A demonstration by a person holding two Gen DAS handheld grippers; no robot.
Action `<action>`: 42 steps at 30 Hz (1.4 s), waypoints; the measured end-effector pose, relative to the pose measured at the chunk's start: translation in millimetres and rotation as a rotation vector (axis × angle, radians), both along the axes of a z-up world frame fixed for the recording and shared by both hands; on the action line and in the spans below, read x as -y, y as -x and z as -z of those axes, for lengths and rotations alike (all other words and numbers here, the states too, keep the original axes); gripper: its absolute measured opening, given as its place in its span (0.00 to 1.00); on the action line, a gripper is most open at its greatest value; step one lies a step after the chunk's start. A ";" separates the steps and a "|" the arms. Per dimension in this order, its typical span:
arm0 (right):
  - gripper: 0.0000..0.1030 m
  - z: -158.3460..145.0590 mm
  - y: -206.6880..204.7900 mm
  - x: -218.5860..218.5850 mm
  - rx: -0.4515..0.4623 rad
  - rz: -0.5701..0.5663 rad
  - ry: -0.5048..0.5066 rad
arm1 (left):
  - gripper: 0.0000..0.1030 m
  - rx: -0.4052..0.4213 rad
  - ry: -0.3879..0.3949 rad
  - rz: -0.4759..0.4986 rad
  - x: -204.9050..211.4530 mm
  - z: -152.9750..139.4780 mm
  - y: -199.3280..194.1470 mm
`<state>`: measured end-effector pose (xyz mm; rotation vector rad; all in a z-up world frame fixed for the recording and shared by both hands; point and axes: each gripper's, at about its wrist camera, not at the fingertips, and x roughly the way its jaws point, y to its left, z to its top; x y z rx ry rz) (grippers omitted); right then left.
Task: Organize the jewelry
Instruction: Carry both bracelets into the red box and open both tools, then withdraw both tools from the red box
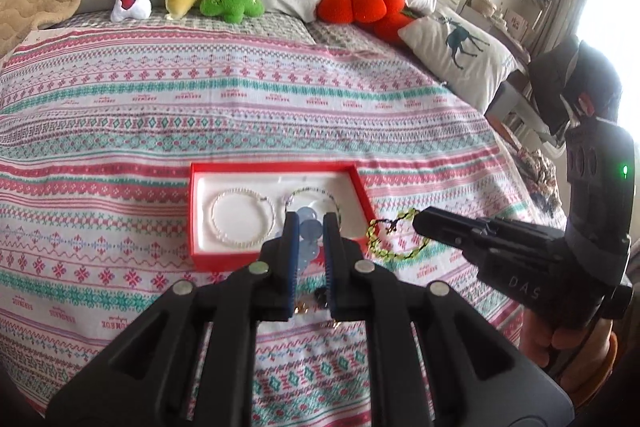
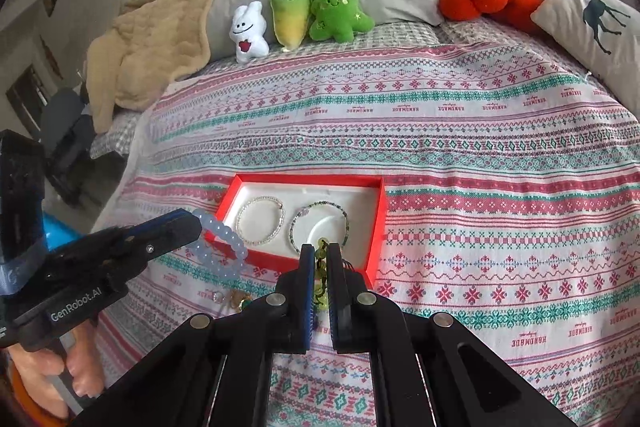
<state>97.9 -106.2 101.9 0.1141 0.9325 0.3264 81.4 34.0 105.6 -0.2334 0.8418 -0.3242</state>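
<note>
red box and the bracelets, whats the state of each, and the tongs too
red box: open, no lid on it, flat on the bedspread
pearl bracelet: lying in the box, left side
green bead bracelet: lying in the box, right side
pale blue bracelet: pinched in the left tongs, hanging free
yellow-green bracelet: pinched in the right tongs, hanging free
small gold pieces: loose on the bedspread

The left tool, seen at the lower left of the right wrist view, bears "GenRobot.AI" in white on its black body. The right tool, at the right of the left wrist view, shows the pale letters "DAS" on its dark housing. The patterned bedspread carries a repeated red woven word, "HANDMADE", upside down in both views, with a smaller script line by it too small to read.
</note>
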 end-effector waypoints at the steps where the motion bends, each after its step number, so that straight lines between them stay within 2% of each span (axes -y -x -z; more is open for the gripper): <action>1: 0.06 -1.2 -2.3 -0.5 0.006 0.004 -0.002 | 0.13 0.007 0.012 -0.005 -0.5 -1.5 -3.3; 5: 0.06 -5.2 -11.3 -2.3 0.041 0.023 0.000 | 0.13 0.029 0.099 -0.023 -4.7 -0.3 -20.1; 8: 0.06 -6.2 -18.0 -2.0 0.060 0.042 0.001 | 0.13 -0.002 0.121 -0.053 -10.0 17.2 -33.9; 11: 0.06 -5.8 -25.4 -1.3 0.060 0.057 -0.009 | 0.13 -0.054 0.084 -0.094 -16.6 38.9 -43.4; 15: 0.06 -1.9 -35.5 -7.5 0.055 0.059 -0.019 | 0.13 -0.081 0.016 -0.117 -23.7 51.3 -46.9; 23: 0.06 18.2 -47.7 -39.9 -0.014 -0.039 -0.104 | 0.13 -0.109 -0.072 -0.134 -28.0 63.8 -47.4; 30: 0.06 47.9 -60.8 -30.0 -0.065 0.015 -0.006 | 0.13 -0.106 -0.131 -0.127 -24.8 66.9 -47.5; 35: 0.07 53.6 -65.5 -17.0 -0.077 0.045 -0.006 | 0.13 -0.104 -0.138 -0.123 -23.9 66.9 -48.5; 37: 0.14 52.8 -65.7 -15.9 -0.079 0.043 -0.005 | 0.13 -0.094 -0.146 -0.120 -22.1 64.9 -47.6; 39: 0.14 51.3 -64.6 -16.3 -0.084 0.037 0.010 | 0.18 -0.088 -0.156 -0.112 -20.4 61.0 -46.3; 42: 0.14 47.6 -59.9 -17.1 -0.086 0.020 0.026 | 0.39 -0.061 -0.179 -0.099 -17.7 51.7 -41.2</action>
